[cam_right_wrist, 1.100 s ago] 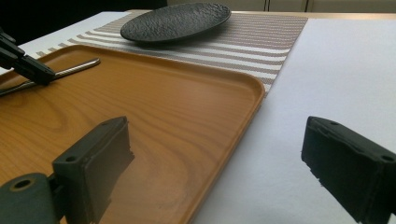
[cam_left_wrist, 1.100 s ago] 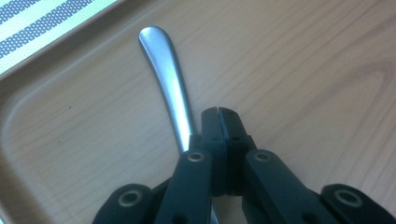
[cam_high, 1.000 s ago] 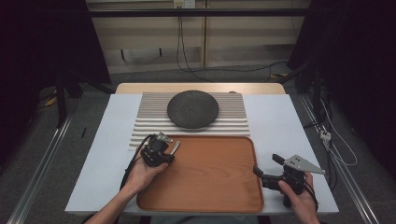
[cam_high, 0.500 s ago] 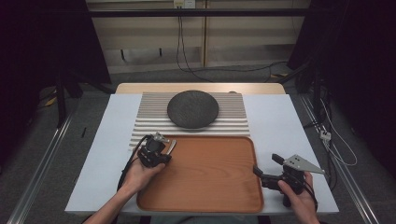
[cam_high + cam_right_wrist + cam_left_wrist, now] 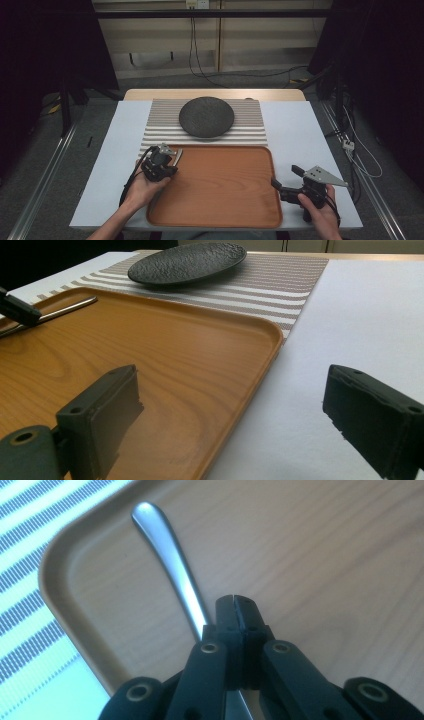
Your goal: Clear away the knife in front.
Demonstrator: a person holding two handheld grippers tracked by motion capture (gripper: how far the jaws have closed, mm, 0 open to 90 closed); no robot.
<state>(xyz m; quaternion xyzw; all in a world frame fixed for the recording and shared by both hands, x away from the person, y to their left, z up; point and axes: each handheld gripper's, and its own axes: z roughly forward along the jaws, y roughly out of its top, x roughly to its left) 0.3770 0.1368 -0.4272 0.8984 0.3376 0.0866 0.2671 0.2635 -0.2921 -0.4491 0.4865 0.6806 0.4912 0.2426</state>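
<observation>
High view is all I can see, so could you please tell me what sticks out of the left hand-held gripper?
Observer: In the left gripper view, a slim metal handle runs under the left hand-held gripper and points toward a corner of the tray.
Operator: Thank you. Are its jaws closed on it?
Observer: The jaw tips meet each other beside the handle. Whether it is pinched further back I cannot tell.
Operator: And the other one?
Observer: The right hand-held gripper stands wide open with nothing between its jaws, one jaw over the tray and one over the white table.
</observation>
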